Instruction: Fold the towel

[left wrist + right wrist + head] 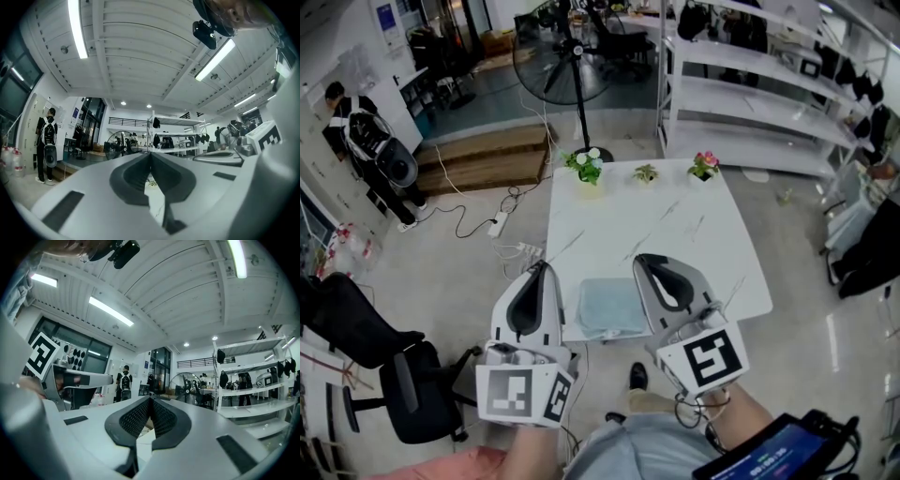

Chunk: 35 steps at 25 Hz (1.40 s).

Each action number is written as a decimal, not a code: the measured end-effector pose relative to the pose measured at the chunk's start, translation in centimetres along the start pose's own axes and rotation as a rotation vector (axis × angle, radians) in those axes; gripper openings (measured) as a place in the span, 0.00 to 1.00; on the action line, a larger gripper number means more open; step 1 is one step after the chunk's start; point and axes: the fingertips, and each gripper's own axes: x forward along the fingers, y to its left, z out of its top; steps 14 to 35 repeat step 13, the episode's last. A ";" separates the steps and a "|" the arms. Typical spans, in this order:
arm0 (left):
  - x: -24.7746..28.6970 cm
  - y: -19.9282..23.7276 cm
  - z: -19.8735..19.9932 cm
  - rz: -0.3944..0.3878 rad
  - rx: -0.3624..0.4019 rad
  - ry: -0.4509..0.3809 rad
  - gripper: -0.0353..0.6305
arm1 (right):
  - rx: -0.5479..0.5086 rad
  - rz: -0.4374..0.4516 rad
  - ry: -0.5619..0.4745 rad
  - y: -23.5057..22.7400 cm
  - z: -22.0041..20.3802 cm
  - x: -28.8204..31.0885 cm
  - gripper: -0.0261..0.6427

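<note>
A light blue towel (612, 307) lies folded into a small rectangle at the near edge of the white marble table (656, 225). My left gripper (542, 265) hovers just left of the towel, over the table's near left corner. It is shut with nothing in it, and the left gripper view shows its tips (150, 152) pressed together. Just right of the towel is my right gripper (642, 258), likewise shut and empty, with its tips (150, 398) meeting. Both point level, away from me, and neither touches the towel.
Three small potted plants (586, 166) (645, 173) (705, 165) line the table's far edge. Behind it stand a floor fan (567, 66) and white shelving (750, 94). An office chair (412, 394) is at lower left, cables and a power strip (497, 223) lie on the floor, and a person (366, 141) stands far left.
</note>
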 end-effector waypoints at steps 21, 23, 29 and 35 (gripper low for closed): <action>-0.1 -0.6 0.0 -0.001 0.023 -0.001 0.06 | -0.003 0.010 -0.008 0.3 -0.1 -0.2 0.06; -0.1 -0.6 0.0 -0.001 0.023 -0.001 0.06 | -0.003 0.010 -0.008 0.3 -0.1 -0.2 0.06; -0.1 -0.6 0.0 -0.001 0.023 -0.001 0.06 | -0.003 0.010 -0.008 0.3 -0.1 -0.2 0.06; -0.1 -0.6 0.0 -0.001 0.023 -0.001 0.06 | -0.003 0.010 -0.008 0.3 -0.1 -0.2 0.06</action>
